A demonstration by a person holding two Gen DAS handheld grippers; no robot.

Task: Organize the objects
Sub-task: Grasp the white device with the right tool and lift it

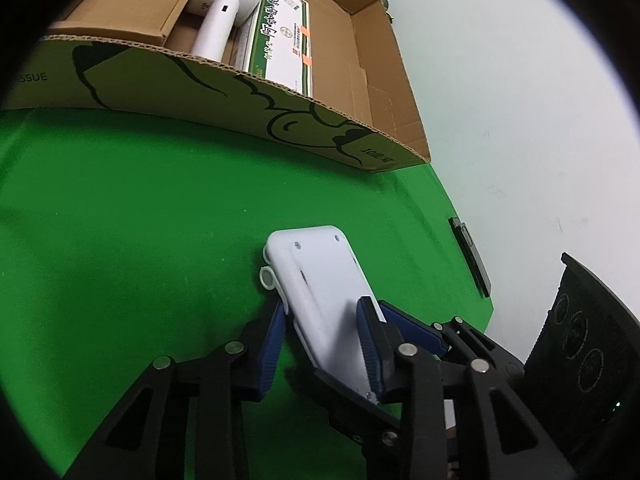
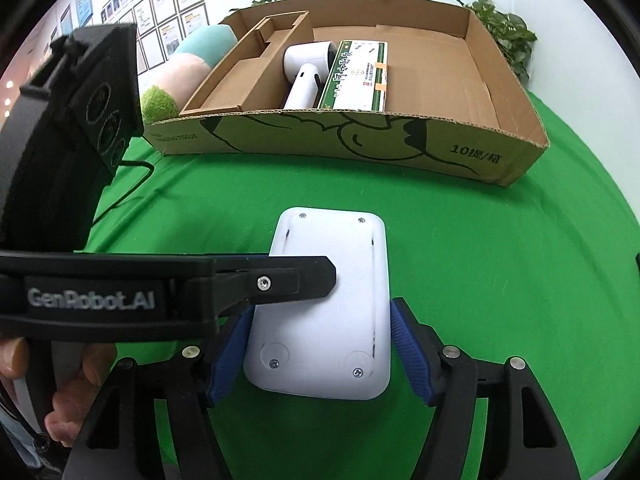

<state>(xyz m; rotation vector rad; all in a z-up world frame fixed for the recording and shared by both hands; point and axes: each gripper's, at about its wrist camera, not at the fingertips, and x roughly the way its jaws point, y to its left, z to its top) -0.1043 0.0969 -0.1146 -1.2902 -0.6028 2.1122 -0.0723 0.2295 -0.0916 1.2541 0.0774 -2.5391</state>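
Mid-handover above the green cloth (image 2: 480, 280): white device (image 2: 320, 312) pinched in left gripper (image 1: 324, 344), right gripper (image 2: 320, 352) spread around it (not clamped). Next, probably: into far cardboard box (image 2: 440, 160).

your left wrist camera sits low and close behind the white device (image 1: 320, 292), tilted, facing the cardboard box (image 1: 224, 92) and the wall. your right wrist camera looks forward and down over the same device (image 2: 324, 304) from close behind, level, box (image 2: 360, 136) beyond. both views share the device, the box and the green cloth (image 1: 140, 208) (image 2: 500, 260).
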